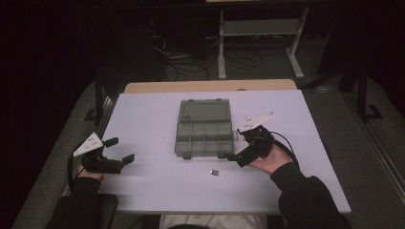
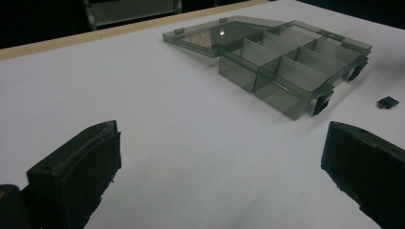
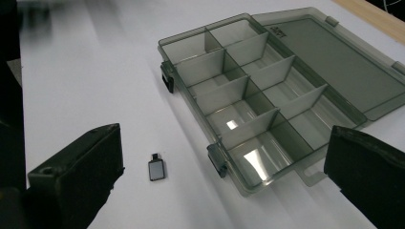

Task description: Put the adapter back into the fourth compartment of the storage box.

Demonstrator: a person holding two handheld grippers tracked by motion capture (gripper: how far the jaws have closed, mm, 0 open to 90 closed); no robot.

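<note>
In the high view, a grey compartment box (image 1: 204, 128) lies open in the middle of the white tabletop (image 1: 143, 191), lid folded flat on its far side; wide bare surface runs from the box out to the left edge and toward the near edge; the left gripper (image 1: 123, 150) rests well left of the box, jaws spread wide and empty; the right gripper (image 1: 235, 143) sits just beside the box's near right corner, jaws apart with nothing between them; a small dark chip (image 1: 215, 172) lies near the box's front, between the box and the near edge; beyond the tabletop, a dark floor with cables (image 1: 191, 62) and a pale metal frame (image 1: 260, 28).

In the left gripper view, both jaws stand far apart over bare tabletop; the box (image 2: 286, 67) lies ahead to the right, the chip (image 2: 388, 102) just right of its front latches.

In the right gripper view, the jaws gape, empty; the chip (image 3: 157, 169) lies just left of the box's (image 3: 248, 95) nearest latch, apart from it; nothing stands between.
</note>
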